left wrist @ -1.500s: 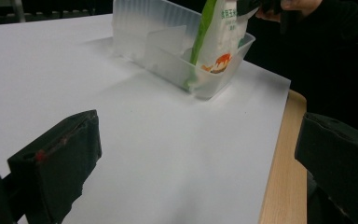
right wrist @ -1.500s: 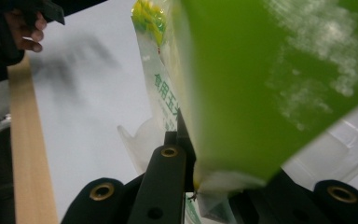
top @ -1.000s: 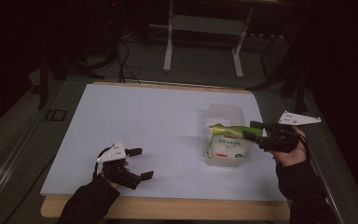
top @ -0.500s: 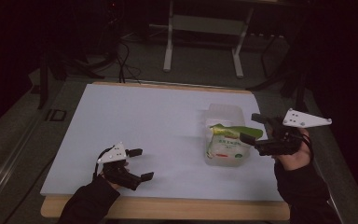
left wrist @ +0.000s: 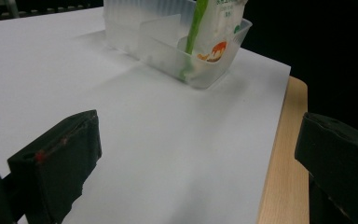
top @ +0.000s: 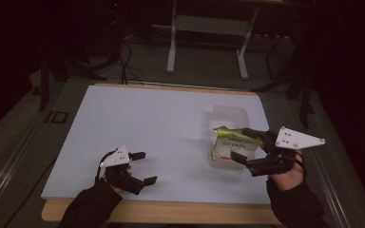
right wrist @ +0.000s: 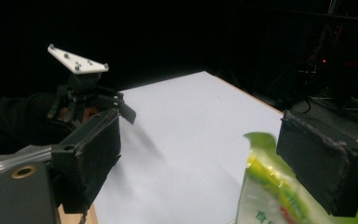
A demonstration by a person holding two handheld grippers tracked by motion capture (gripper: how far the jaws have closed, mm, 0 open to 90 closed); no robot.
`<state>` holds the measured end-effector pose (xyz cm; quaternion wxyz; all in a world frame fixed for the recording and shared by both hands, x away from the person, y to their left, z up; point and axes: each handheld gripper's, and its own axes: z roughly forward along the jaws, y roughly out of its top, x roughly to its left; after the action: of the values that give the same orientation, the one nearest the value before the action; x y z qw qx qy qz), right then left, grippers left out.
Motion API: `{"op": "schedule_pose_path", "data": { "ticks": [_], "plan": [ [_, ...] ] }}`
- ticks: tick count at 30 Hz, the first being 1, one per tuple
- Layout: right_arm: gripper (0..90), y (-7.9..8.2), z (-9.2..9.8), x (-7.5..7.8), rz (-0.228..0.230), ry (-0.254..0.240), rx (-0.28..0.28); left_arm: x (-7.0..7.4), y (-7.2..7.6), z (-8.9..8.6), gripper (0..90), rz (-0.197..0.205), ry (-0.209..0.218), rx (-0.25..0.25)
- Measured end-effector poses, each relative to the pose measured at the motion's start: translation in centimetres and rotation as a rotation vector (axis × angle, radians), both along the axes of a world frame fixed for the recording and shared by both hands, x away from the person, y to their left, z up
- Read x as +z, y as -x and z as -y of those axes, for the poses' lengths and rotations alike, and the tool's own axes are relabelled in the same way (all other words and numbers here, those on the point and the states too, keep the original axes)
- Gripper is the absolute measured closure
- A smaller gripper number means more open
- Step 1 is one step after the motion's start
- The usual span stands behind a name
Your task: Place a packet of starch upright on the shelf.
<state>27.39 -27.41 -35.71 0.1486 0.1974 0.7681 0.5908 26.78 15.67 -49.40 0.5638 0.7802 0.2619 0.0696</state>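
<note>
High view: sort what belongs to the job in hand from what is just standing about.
In the job: green-and-white pouch, clear plastic bin it stands in, right gripper, open beside the pouch.

Just about: left gripper, idle and open; white table; metal stand behind.

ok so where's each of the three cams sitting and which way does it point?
High view: fixed above the person's side, looking forward and down on the white table; shows both forearms, left gripper and right gripper, both open.
Left gripper view: rides the left gripper, looks low across the table at the clear bin with the green pouch; own two jaws rise at the bottom.
Right gripper view: rides the right gripper, looks back across the table; own jaws stand apart, just opened.
Shared: all three catch the pouch; the right gripper view also shows the left gripper.
</note>
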Motion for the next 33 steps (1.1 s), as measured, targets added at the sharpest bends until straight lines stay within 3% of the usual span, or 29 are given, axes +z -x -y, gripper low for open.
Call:
{"op": "schedule_pose_path", "data": {
  "ticks": [12, 25, 33],
  "plan": [
    [13.9, 1.6, -1.7, -4.0, -0.048, 0.036, 0.044, 0.1, 0.2, -0.1, 0.9, 0.018, -0.003, 0.0],
    [13.9, 2.3, -1.5, -8.5, -0.14, 0.053, 0.028, 0.0, 0.3, 0.0, 1.0, 0.017, -0.005, -0.006],
    [13.9, 2.4, -1.3, -10.7, -0.174, 0.078, 0.008, 0.0, 0.3, -0.1, 1.0, 0.018, -0.008, -0.006]
  ]
}}
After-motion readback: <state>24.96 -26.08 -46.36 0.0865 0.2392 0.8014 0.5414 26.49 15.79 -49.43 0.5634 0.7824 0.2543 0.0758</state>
